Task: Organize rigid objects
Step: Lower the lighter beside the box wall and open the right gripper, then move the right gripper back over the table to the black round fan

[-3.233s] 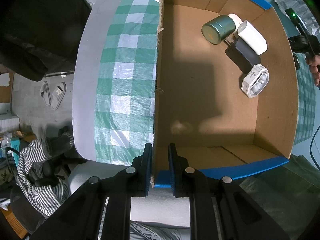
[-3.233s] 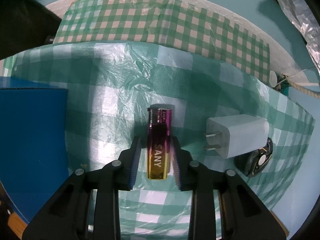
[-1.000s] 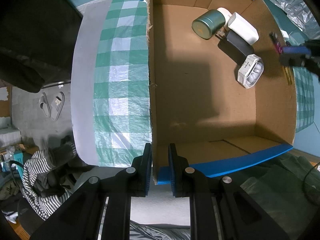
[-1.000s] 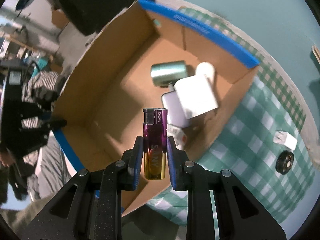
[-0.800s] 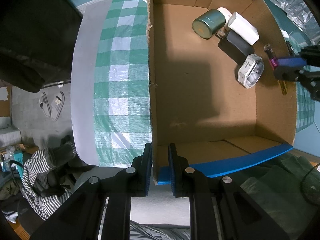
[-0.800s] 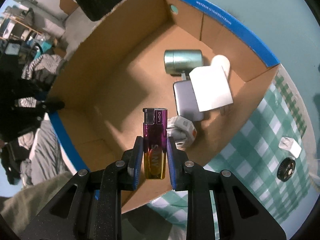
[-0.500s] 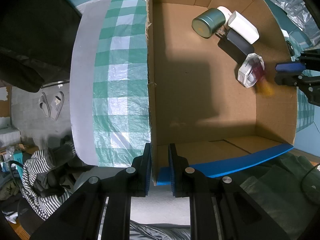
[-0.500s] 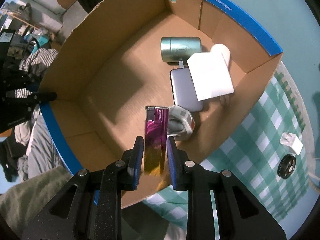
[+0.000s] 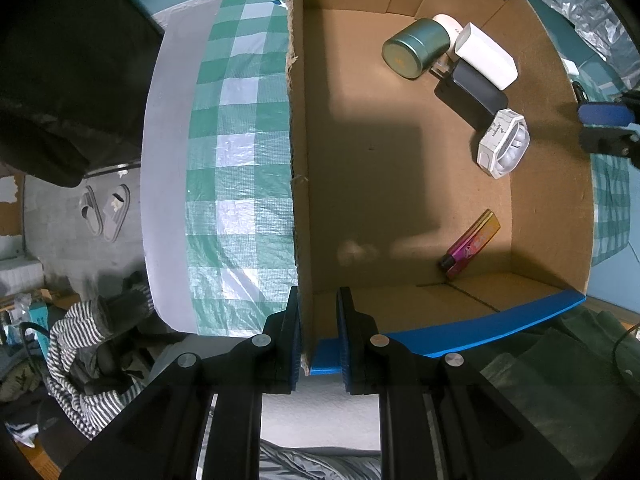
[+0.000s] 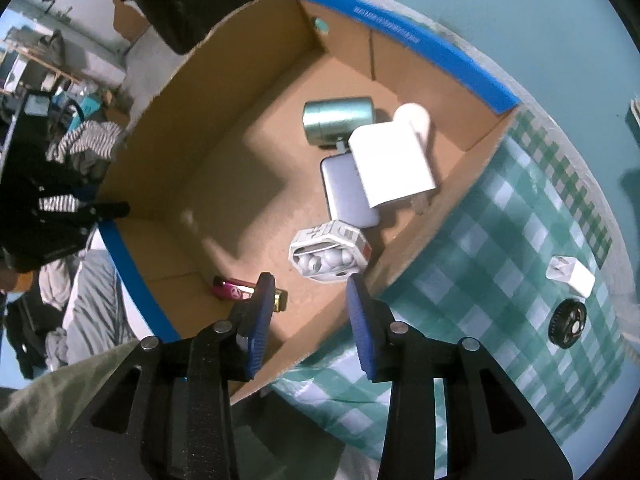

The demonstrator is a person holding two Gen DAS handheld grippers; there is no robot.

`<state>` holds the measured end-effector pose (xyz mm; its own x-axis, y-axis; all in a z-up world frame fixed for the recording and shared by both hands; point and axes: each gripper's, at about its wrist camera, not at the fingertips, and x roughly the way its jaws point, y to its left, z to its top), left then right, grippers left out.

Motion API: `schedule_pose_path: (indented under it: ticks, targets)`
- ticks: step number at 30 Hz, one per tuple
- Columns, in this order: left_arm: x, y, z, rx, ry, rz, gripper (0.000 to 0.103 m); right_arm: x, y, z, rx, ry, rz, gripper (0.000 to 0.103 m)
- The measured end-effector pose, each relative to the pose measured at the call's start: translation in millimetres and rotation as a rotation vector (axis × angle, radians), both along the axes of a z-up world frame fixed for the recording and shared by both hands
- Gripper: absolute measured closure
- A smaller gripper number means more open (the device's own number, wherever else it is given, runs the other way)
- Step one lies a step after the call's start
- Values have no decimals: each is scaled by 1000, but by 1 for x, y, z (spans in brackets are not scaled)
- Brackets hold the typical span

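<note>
Lighter [image 10: 240, 292] dropped from our right gripper [image 10: 308, 300], whose jaws just opened and stand empty; it lies on the cardboard box [image 9: 304, 200] floor at 5 o'clock. Left gripper [image 9: 318, 320] clamps the box wall.

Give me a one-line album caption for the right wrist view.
Open right gripper above the cardboard box, pink-and-gold lighter lying inside.

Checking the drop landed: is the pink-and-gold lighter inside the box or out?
Inside. The lighter lies flat on the cardboard box floor, near its blue-edged wall.
</note>
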<state>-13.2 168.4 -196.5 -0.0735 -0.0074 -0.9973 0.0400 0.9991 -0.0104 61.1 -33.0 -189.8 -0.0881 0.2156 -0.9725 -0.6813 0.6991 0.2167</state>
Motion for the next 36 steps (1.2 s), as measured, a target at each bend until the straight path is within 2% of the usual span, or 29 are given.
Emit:
schedule_pose_path:
  ticks: [5, 11, 17, 22, 26, 36]
  targets:
    - [1, 0, 1, 2, 1, 2, 88, 6, -12, 15, 22, -25, -30, 54]
    - [3, -1, 1, 9, 6, 8, 88, 16, -39, 29, 28, -47, -86, 48]
    - [4, 0, 3, 9, 5, 16, 88, 28, -74, 31, 13, -51, -156, 48]
    - [5, 1, 2, 11, 7, 20, 88, 39, -107, 28, -14, -48, -218, 48]
    - [6, 0, 2, 16, 11, 22, 88, 49, -134, 22, -43, -54, -274, 40]
    - [8, 1, 1, 20, 16, 41, 88, 89, -206, -7, -126, -27, -455, 40]
